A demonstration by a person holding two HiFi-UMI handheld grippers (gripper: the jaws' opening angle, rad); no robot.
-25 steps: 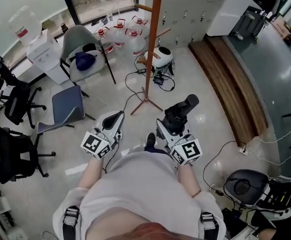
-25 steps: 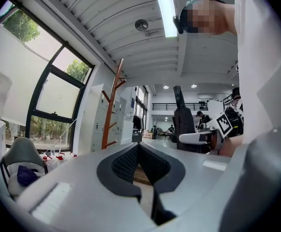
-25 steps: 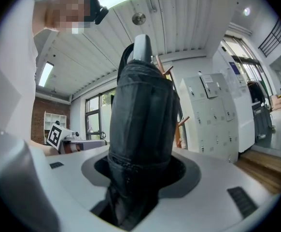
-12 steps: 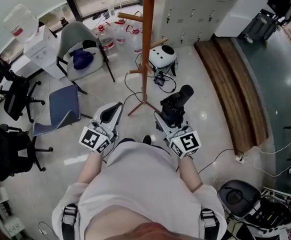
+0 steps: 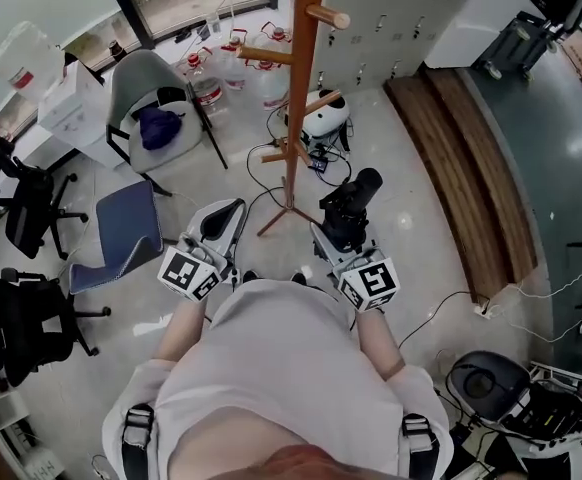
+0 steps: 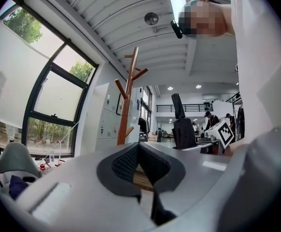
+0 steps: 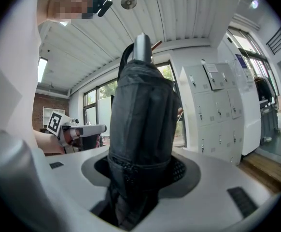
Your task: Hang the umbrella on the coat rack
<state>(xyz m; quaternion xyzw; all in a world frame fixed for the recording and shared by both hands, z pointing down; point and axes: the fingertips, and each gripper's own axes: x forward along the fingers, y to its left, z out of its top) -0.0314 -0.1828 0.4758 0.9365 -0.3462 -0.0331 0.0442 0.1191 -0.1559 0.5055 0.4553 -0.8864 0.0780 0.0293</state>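
Observation:
A tall wooden coat rack (image 5: 300, 88) with angled pegs stands on the tiled floor just ahead of me; it also rises beyond the jaws in the left gripper view as the coat rack (image 6: 126, 105). My right gripper (image 5: 343, 236) is shut on a black folded umbrella (image 5: 351, 204), which points toward the rack's base. The right gripper view shows the umbrella (image 7: 141, 115) standing up out of the jaws, its silvery tip on top. My left gripper (image 5: 222, 224) is level and left of the rack's foot. Its pads meet with nothing between them in the left gripper (image 6: 138, 148).
A grey chair (image 5: 151, 83) with a blue cloth and a blue chair (image 5: 126, 230) stand to the left, black office chairs (image 5: 26, 213) further left. Water jugs (image 5: 236, 63), a white helmet-like thing (image 5: 321, 118) and cables (image 5: 271, 153) lie behind the rack. A wooden platform (image 5: 461, 138) runs on the right.
Both grippers and I have moved closer to the coat rack, which now stands larger and nearer. The umbrella stays in the right gripper.

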